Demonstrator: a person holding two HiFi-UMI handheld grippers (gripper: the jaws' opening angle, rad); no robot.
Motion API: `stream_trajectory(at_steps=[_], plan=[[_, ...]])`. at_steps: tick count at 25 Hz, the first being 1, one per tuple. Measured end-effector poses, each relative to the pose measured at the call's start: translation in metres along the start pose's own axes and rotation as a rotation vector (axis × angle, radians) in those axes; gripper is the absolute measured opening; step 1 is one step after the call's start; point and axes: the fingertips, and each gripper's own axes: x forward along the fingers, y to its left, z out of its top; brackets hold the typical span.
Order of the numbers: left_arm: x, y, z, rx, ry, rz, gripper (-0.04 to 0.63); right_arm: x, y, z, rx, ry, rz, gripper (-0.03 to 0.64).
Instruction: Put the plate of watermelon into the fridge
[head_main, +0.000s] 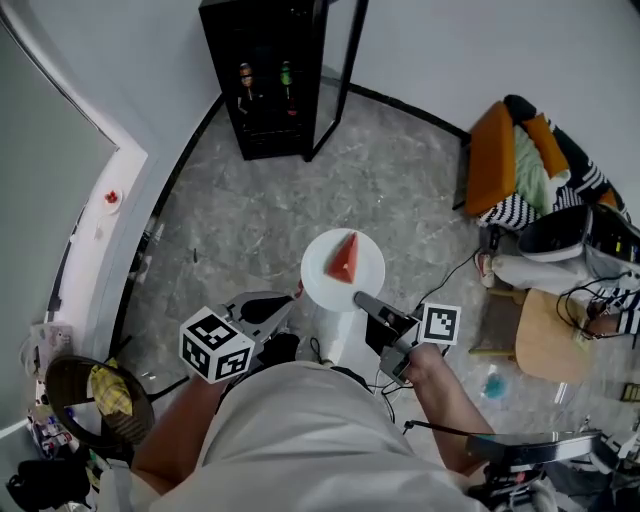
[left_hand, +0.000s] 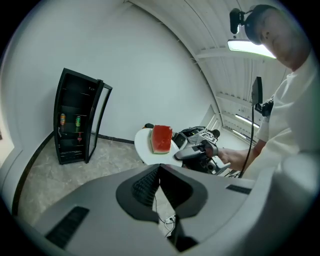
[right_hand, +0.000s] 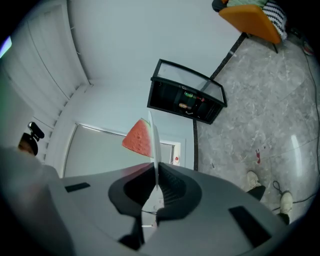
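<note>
A white plate (head_main: 322, 277) carrying a red watermelon wedge (head_main: 344, 259) hangs over the marble floor in front of me. My right gripper (head_main: 366, 303) is shut on the plate's near rim; in the right gripper view the plate (right_hand: 155, 145) stands edge-on between the jaws, with the watermelon (right_hand: 139, 138) on its left face. My left gripper (head_main: 284, 306) hovers just left of the plate, its jaws (left_hand: 159, 168) closed together with nothing in them. The black fridge (head_main: 262, 75) stands ahead by the wall with its glass door (head_main: 337, 70) swung open.
Two bottles (head_main: 266, 79) stand on a fridge shelf. An orange chair (head_main: 494, 156) piled with striped clothes is at the right, with a wooden stool (head_main: 545, 338) and cables (head_main: 455, 268) on the floor nearby. A basket (head_main: 92, 396) sits at the lower left beside a white ledge.
</note>
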Motion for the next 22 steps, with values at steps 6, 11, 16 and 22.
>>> stream_trajectory(at_steps=[6,11,16,22], plan=[[-0.019,0.066,0.034,0.032,0.025,-0.027,0.012,0.069,-0.002,0.04,0.078,-0.032,-0.007,0.023],[-0.026,0.118,0.054,0.031,0.021,-0.018,0.012,0.128,-0.003,0.071,0.127,-0.046,0.0,0.023],[-0.019,0.168,0.084,0.026,0.002,-0.002,0.012,0.19,-0.013,0.115,0.132,-0.018,-0.017,0.023],[-0.005,0.222,0.126,0.03,-0.017,0.034,0.012,0.252,-0.025,0.171,0.119,0.028,-0.015,0.023]])
